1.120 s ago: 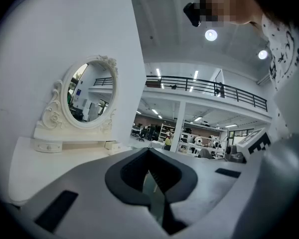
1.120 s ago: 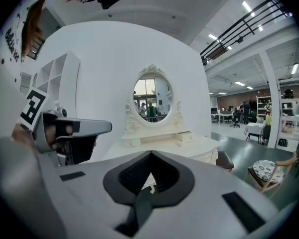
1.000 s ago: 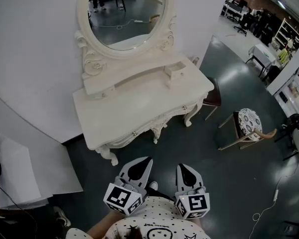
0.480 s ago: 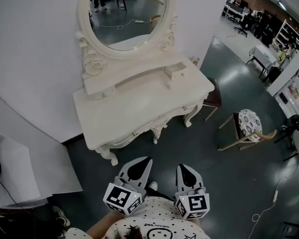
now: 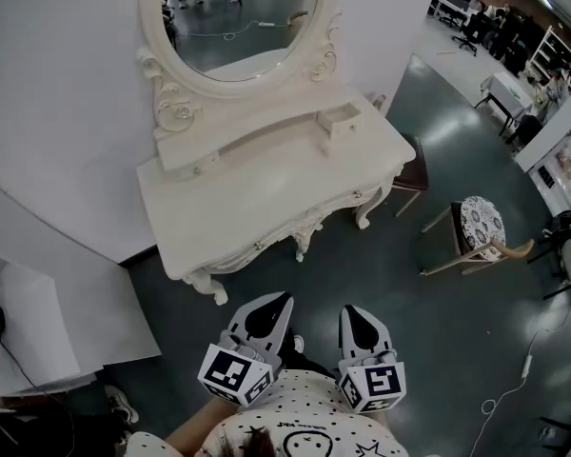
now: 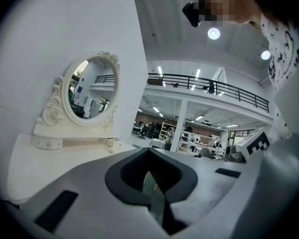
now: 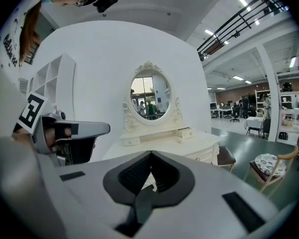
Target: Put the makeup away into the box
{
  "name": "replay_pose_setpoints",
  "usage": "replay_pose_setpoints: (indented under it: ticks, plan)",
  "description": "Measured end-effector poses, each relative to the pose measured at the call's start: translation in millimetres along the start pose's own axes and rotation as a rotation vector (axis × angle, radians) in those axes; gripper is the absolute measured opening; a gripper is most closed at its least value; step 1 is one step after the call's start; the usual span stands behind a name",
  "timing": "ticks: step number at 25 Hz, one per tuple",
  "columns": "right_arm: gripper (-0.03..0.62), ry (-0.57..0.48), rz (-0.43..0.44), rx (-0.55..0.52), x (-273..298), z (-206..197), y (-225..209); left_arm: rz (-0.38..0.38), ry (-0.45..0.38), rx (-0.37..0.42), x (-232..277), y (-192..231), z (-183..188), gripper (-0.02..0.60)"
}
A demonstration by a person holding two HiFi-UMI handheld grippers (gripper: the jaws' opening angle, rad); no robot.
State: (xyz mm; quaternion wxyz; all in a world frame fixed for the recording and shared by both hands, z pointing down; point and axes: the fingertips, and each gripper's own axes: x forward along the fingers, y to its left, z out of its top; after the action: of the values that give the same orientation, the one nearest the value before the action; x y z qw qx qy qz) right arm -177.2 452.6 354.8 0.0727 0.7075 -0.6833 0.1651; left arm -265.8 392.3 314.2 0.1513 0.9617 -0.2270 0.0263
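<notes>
A white dressing table (image 5: 266, 198) with an oval mirror (image 5: 238, 17) stands against the wall ahead. Its raised shelf carries a small drawer box (image 5: 338, 122) at the right end and another (image 5: 186, 165) at the left. I see no makeup on its top. My left gripper (image 5: 266, 305) and right gripper (image 5: 355, 314) hang side by side above the dark floor, short of the table. Both are shut with nothing between the jaws. The table (image 6: 65, 153) lies to the left in the left gripper (image 6: 150, 176) view. It stands straight ahead (image 7: 179, 143) of the right gripper (image 7: 148, 176).
A dark stool (image 5: 411, 174) is tucked at the table's right end. A chair with a patterned cushion (image 5: 478, 228) stands farther right. White panels (image 5: 38, 331) lie on the floor at the left. A cable (image 5: 514, 388) trails at the lower right.
The head view has shifted slightly, so the table and mirror sit a bit higher in the picture. Both grippers stay where they were, still shut.
</notes>
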Motion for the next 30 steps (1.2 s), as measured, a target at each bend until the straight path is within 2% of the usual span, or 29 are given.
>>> replay_pose_setpoints:
  ticks: [8,13,18,26,30]
  plan:
    - [0.008,0.02,-0.042,0.004,44,17,-19,0.003,0.011,-0.028,34,44,12,-0.005]
    - [0.008,0.0,-0.062,-0.002,79,49,-31,-0.023,0.003,-0.01,68,69,38,-0.005]
    - [0.008,-0.017,-0.096,0.024,104,55,-41,-0.042,-0.003,-0.001,93,89,46,-0.005]
    - [0.008,0.004,-0.085,0.029,132,59,-63,-0.009,0.011,-0.012,122,104,46,-0.005]
    - [0.008,0.016,-0.04,0.01,147,64,-89,0.019,0.006,-0.022,152,103,47,-0.005]
